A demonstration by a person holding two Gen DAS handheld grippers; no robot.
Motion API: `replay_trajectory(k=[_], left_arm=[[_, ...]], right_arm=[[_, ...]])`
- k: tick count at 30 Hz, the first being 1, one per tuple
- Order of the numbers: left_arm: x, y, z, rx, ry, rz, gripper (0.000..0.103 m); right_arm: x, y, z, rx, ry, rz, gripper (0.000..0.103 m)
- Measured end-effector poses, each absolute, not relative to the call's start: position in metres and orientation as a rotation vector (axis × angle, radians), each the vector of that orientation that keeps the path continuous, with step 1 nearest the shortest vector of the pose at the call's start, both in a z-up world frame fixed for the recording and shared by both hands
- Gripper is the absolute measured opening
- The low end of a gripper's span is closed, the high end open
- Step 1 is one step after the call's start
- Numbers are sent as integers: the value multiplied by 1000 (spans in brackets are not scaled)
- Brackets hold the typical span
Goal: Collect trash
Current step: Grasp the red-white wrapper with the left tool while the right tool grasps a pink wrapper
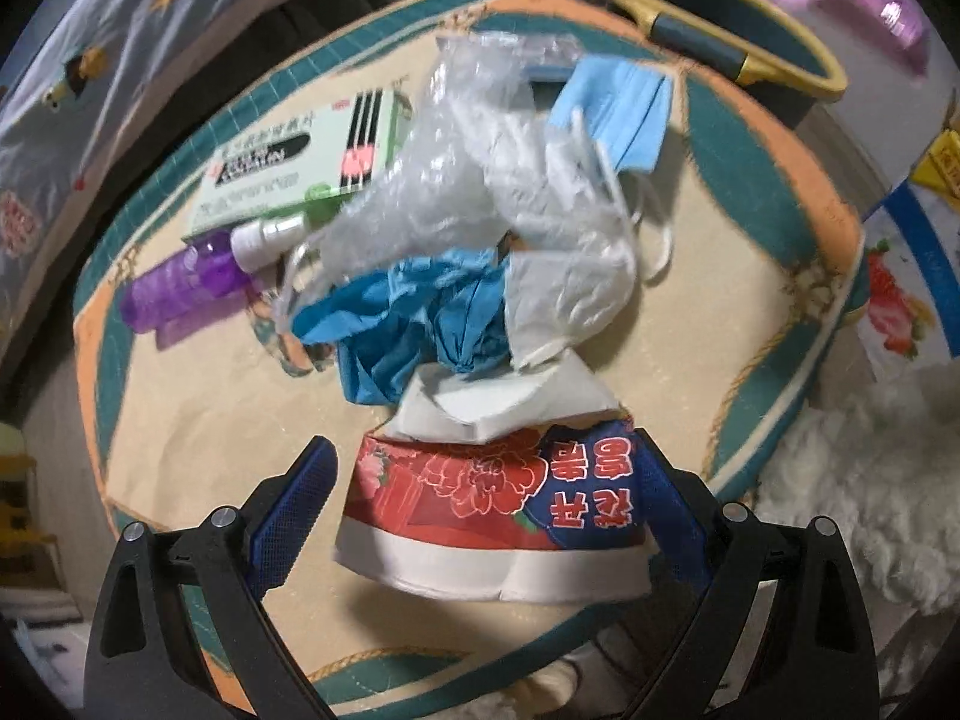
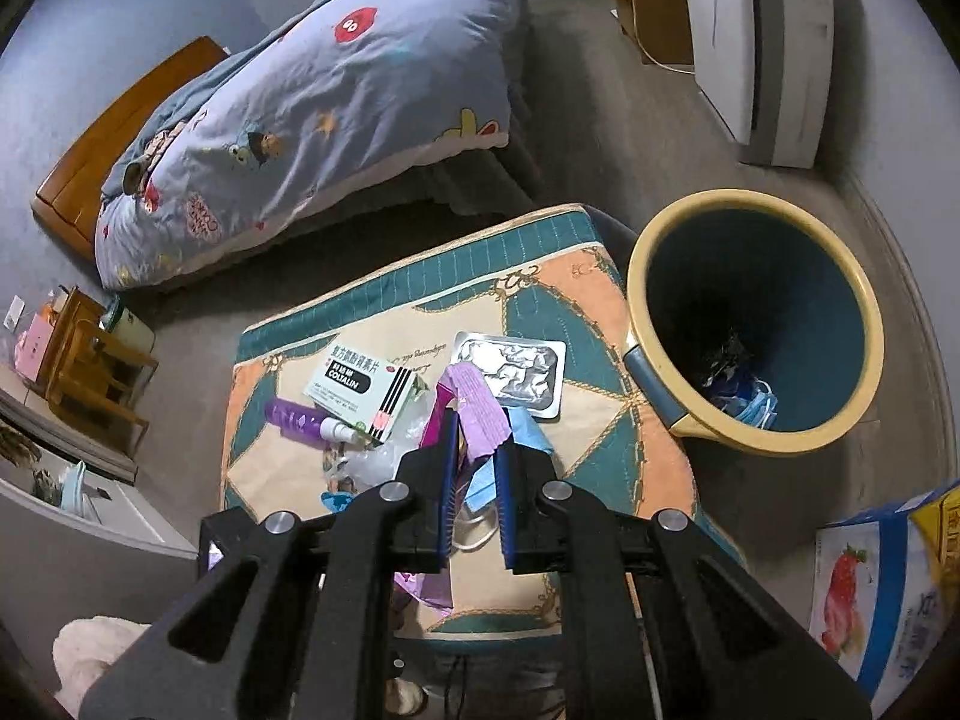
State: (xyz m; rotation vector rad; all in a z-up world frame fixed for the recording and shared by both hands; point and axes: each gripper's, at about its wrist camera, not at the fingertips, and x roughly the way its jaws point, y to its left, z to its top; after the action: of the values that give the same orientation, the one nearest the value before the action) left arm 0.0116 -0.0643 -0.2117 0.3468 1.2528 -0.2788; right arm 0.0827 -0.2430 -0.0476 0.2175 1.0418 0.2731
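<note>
The left gripper [image 1: 486, 516] is spread wide around a crumpled red-and-blue paper packet [image 1: 498, 504] at the near edge of the cushioned counter [image 1: 198, 420]. Its right finger looks to be touching the packet's blue end, while the left finger stands apart from the red end, so nothing is clamped yet. The right gripper [image 2: 477, 474], raised above the counter, is clenched on a strip of purple wrapper [image 2: 480, 414].

Trash is heaped just beyond the packet: a white tissue [image 1: 504, 405], a crumpled blue glove [image 1: 408, 324], clear plastic film [image 1: 444, 180], white masks [image 1: 570, 276] and a blue face mask [image 1: 618, 114]. To the far left lie a medicine box [image 1: 300, 162] and a purple spray bottle [image 1: 192, 282]. A foil blister sheet [image 2: 510, 372] lies at the far side, near the bin [image 2: 750, 432], which stands just beside the counter's far right corner and already holds some masks and scraps.

For the packet, it seems best to close squarely on the stiff folded body, not on the tissue resting against it, and to lift straight up so the loose pile is not dragged. The wrapper should be carried well over the bin's rim before release, since light paper may drift.

The packet's near underside is in shadow. How much of the wrapper hangs behind the right gripper cannot be told, and the bin's contents are dim.
</note>
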Motion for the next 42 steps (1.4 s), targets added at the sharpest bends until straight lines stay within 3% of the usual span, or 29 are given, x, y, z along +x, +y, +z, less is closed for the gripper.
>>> replay_trajectory(k=[3,6,13,20,27,30,33,42], left_arm=[[13,-64,-210,323,1250,-288,91],[16,-60,-202,286,1248,-296,76],[10,-57,-171,316,1218,-284,27],[14,-26,-134,237,1150,-218,20],[17,-4,-153,250,1222,-155,20],[21,1,-154,265,1215,-137,8],[27,9,-149,245,1193,-121,8],[28,22,-86,29,1019,-187,6]], right_arm=[[85,-248,-48,225,1044,268,11],[86,-254,-47,243,1039,264,11],[86,-256,-42,250,1023,265,11],[87,-250,-41,245,1018,269,11],[87,-248,-43,233,1025,255,11],[87,-245,-44,227,1028,254,11],[87,-243,-44,217,1027,256,11],[86,-245,-43,225,1021,250,11]])
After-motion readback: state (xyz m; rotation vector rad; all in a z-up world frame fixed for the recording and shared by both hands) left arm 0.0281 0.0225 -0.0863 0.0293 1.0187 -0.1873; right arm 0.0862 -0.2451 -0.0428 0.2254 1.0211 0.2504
